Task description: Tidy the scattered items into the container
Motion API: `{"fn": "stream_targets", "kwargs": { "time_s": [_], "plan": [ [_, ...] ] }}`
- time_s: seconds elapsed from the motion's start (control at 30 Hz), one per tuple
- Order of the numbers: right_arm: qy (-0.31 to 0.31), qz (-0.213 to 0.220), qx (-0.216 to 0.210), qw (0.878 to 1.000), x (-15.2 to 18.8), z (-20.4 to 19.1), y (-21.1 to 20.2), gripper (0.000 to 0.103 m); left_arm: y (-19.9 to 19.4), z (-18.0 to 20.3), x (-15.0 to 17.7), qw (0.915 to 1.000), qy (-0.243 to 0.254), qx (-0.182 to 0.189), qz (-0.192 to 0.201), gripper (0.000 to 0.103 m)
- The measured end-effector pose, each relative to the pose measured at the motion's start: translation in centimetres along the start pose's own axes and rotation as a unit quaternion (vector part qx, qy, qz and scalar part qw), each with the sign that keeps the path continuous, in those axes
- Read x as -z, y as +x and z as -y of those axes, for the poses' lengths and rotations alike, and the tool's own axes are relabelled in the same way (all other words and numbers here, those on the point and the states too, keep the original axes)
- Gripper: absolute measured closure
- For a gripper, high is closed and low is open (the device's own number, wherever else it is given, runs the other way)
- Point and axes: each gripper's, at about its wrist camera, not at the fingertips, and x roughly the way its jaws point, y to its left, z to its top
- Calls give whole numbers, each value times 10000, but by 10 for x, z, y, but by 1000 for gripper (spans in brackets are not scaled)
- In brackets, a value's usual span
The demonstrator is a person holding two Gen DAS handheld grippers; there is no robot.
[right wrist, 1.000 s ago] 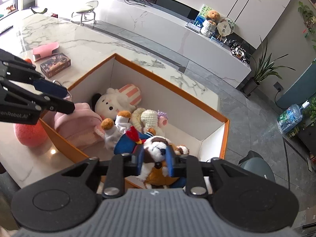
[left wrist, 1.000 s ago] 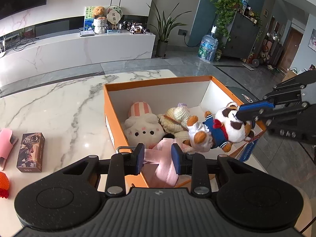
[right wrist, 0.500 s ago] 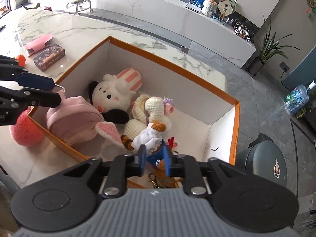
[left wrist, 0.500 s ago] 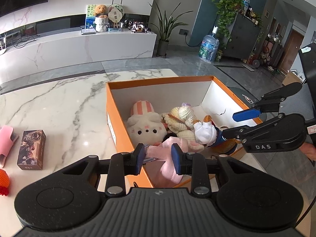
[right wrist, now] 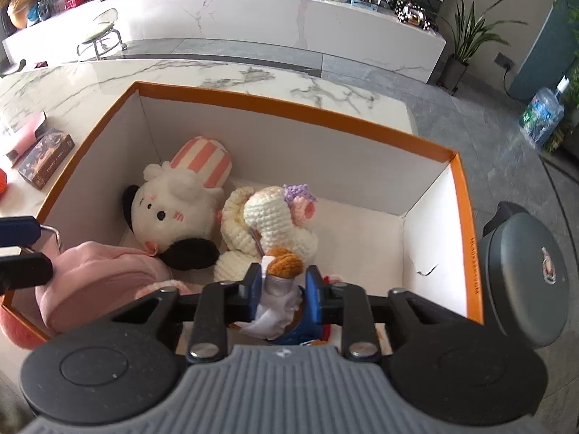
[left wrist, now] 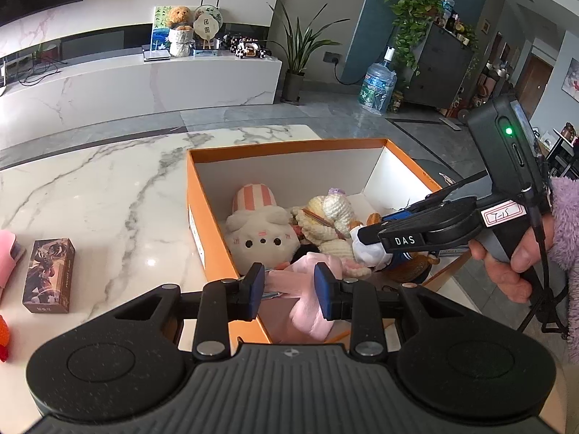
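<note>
Right gripper (right wrist: 283,287) is now low inside the orange box (right wrist: 289,108), lower centre of the right wrist view. A second ago it held the sailor dog toy (right wrist: 280,296) above the rim; half a second ago the jaws stood apart around it. Now they're closing again with the toy's white arm and blue body between them, pads look to be touching it. So the toy is in the box but not clearly let go; looks like a re-grip or a nudge.

Left gripper (left wrist: 288,291) hasn't moved: lower centre of the left wrist view, jaws part spread, pinching the pink plush (left wrist: 311,311) draped over the box's near wall.

White bunny (right wrist: 181,202) and crochet doll (right wrist: 275,220) already inside.

Still out on the worktop (left wrist: 90,181), left edge: card box (left wrist: 49,275), a pink item (left wrist: 7,264), something orange (left wrist: 3,336).
</note>
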Motion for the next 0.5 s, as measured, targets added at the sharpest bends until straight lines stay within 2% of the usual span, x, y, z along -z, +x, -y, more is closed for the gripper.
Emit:
{"fn": "stream_targets", "kwargs": {
  "time_s": [0.3, 0.5],
  "plan": [
    [-596, 56, 78, 9982, 12, -4, -33, 86, 0, 1, 2, 10000, -11, 20, 24, 68],
    [-959, -175, -351, 9946, 25, -14, -44, 87, -1, 1, 2, 10000, -27, 4, 21, 68]
  ]
}}
